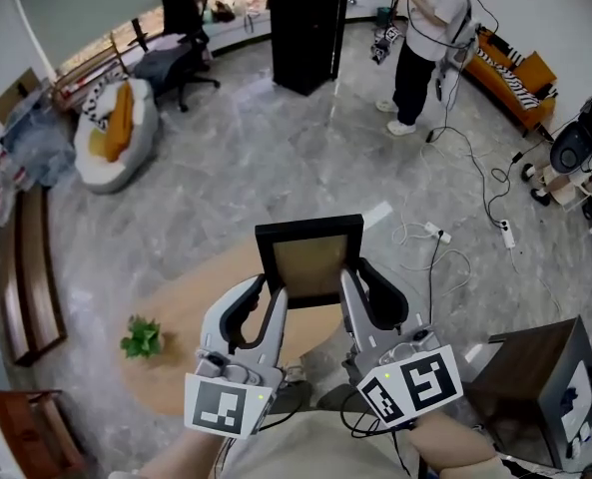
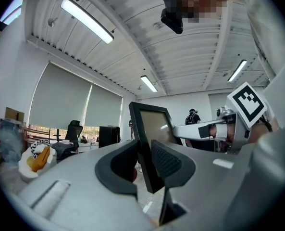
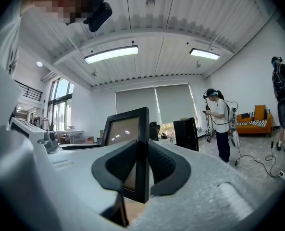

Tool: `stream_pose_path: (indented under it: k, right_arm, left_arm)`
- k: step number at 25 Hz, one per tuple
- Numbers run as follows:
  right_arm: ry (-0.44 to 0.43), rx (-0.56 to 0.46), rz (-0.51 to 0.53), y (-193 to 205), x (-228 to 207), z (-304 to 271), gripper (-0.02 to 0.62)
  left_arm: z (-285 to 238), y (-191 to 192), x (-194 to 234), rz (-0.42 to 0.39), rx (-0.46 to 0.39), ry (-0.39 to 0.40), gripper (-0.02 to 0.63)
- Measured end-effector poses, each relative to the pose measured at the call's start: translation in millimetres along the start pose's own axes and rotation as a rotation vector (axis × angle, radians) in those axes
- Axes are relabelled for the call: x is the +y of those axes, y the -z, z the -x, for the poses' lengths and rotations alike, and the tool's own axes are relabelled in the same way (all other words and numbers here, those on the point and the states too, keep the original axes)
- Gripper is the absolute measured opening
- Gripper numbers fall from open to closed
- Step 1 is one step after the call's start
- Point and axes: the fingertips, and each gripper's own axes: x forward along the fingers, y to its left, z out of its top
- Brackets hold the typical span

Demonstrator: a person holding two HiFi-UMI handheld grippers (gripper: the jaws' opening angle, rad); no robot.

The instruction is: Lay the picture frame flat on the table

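Now the picture frame (image 1: 308, 259) is being held up over the table (image 1: 191, 317).
The left gripper (image 1: 273, 292) is pinching the frame's left edge, and the right gripper (image 1: 356, 282) is pinching its right edge. The frame is flat and black, with square corners and a brown middle. The smooth wooden table is rounded, and a little green plant (image 1: 142, 337) is sitting on it.

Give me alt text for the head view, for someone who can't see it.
The left gripper and right gripper each clamp a side edge of a black picture frame, holding it upright over a rounded wooden table with a small green plant. Beyond, a person stands on a grey floor.
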Motion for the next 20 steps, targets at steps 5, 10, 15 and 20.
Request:
stream_pose_path:
  k: [5,10,15,20]
  right_arm:
    - [-0.005,0.016,-0.021,2,-20,-22,0.074]
    - [-0.026,0.039,-0.048,6,-42,-39,0.072]
    - [-0.053,0.061,-0.055,16,-58,-49,0.072]
    - [-0.073,0.097,-0.058,31,-75,-66,0.072]
  left_arm:
    - [-27,4,9,0.012,0.023,-0.008,0.107]
    - [-50,7,11,0.013,0.029,-0.034,0.107]
    - [-66,20,10,0.03,0.055,-0.062,0.107]
    - [-85,41,15,0.059,0.084,-0.087,0.109]
